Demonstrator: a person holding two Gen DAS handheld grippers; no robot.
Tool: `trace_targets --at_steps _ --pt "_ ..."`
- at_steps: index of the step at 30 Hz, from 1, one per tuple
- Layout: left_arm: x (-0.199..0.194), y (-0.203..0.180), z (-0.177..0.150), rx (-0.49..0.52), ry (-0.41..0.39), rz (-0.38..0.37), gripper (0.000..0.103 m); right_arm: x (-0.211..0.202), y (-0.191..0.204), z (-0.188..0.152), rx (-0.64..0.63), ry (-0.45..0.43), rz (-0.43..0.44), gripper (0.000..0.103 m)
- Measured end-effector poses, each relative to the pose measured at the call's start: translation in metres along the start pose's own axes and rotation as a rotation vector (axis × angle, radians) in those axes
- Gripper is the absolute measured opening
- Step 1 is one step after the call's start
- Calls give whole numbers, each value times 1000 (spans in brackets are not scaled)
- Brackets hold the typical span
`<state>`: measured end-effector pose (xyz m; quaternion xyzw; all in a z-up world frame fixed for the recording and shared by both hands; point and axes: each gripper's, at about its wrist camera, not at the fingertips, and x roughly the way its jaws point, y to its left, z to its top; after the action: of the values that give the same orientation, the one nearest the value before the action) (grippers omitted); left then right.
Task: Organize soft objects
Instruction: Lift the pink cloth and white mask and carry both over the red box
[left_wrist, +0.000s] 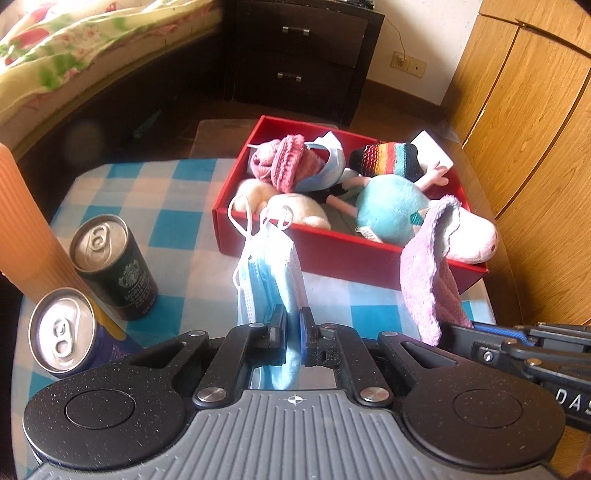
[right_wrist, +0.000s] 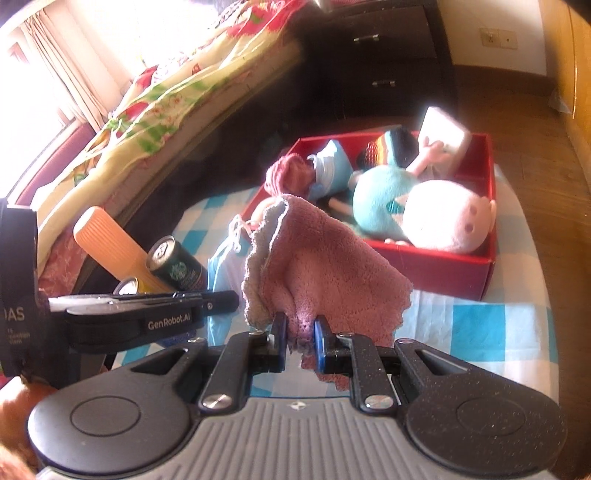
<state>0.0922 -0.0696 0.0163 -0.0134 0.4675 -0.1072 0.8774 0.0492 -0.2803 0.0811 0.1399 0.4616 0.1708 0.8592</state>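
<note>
Red cardboard makes the natural landmark: the red box (left_wrist: 343, 254) sits on the checked tablecloth (left_wrist: 177, 206) and serves, by the look of it, as the collecting bin for everything soft. Inside it already lie a teal plush toy (left_wrist: 391, 210) with a pale pink snout resting on the box's near right corner, a pink knitted piece (left_wrist: 284, 162) at the far left, a rainbow-striped knit (left_wrist: 388, 158) at the far side, and another blue mask among them.

Hard things stay outside. Two drink cans, a dark can (left_wrist: 114, 266) and a gold-and-blue can (left_wrist: 70, 332), stand well to the left of the box beside an orange ribbed cylinder (left_wrist: 26, 229), probably left there because they do not belong to the soft sort.

Both tongs are occupied. The left gripper (left_wrist: 292, 328) has its jaws pinched nearly together on a folded blue face mask (left_wrist: 269, 273); the mask stands up from the pads, its white ear loops dangling just in front of the box's near wall. It appears clear of the cloth, held out on the way to the box.

The right gripper (right_wrist: 300, 339) is likewise squeezed tight, its pads buried in a bunched fold of the pink towel (right_wrist: 325, 258). Seen from the left wrist, that towel hangs limp just before the box's near right corner, overlapping the plush snout in view.

My judgement is that both items are mid-carry, and the next move calls for bringing each over the box rim before letting go.
</note>
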Motion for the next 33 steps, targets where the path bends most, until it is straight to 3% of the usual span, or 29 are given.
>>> trace_targets --at_steps 14,33 --pt "-13 -13 24 0 -76 -27 3 -19 1 23 25 -99 19 0" --pt "8 -22 77 -3 -151 -65 3 -14 -23 76 115 -215 -18 0"
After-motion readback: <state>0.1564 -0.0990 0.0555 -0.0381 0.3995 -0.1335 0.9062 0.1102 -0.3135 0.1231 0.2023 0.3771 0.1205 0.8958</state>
